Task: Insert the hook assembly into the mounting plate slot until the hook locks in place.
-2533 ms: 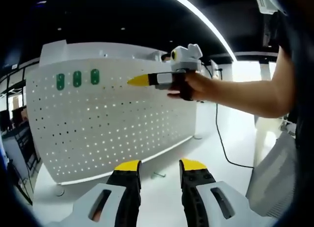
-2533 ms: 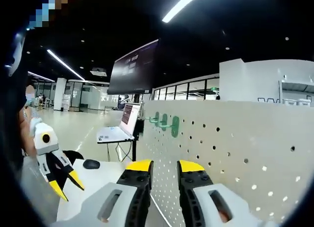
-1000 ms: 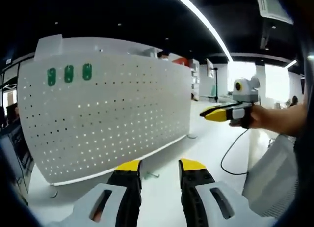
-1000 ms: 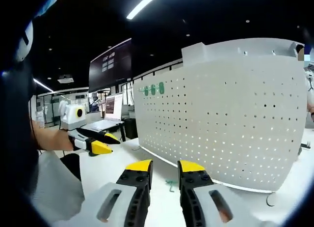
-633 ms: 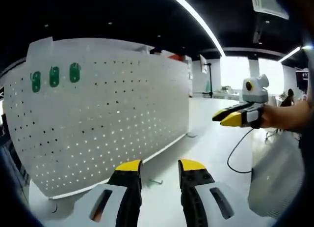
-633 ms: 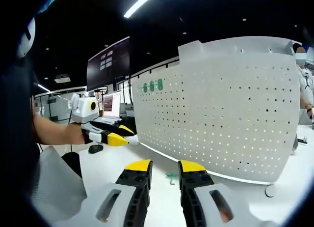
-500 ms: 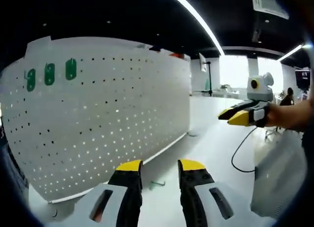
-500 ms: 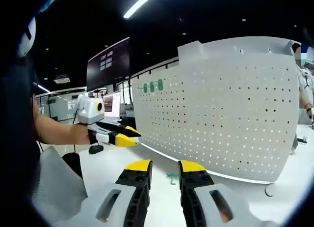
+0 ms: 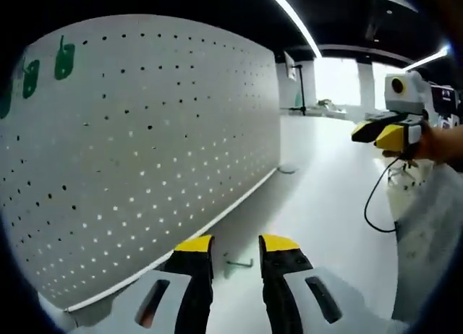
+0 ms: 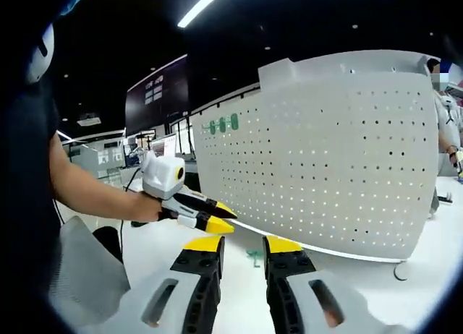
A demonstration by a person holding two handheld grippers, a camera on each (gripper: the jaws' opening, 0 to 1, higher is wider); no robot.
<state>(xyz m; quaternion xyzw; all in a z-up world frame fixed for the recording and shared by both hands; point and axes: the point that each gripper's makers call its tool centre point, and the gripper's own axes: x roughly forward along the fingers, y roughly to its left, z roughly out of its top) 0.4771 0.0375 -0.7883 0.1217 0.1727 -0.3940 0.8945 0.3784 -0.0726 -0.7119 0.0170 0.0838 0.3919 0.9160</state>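
The white pegboard mounting plate (image 9: 145, 146) stands upright on the white table, with three green hooks (image 10: 223, 123) hanging near its top left corner. A small loose hook (image 9: 239, 262) lies on the table at the board's foot, just beyond my left gripper (image 9: 235, 245), which is open with nothing between its jaws. In the right gripper view the same green hook (image 10: 254, 258) lies ahead of my open right gripper (image 10: 244, 244), and the left gripper (image 10: 217, 220) hangs low just left of it. The right gripper (image 9: 383, 133) is raised at the far right of the left gripper view.
A second small hook (image 10: 400, 272) lies on the table by the board's right end. A black cable (image 9: 372, 204) trails across the table (image 9: 325, 204). A person (image 10: 447, 124) stands behind the board's right edge. A dark monitor (image 10: 155, 95) hangs at the back left.
The left gripper has come down and closer to the board's foot, so the loose hook now lies just beyond its jaws. The right gripper has held about still.
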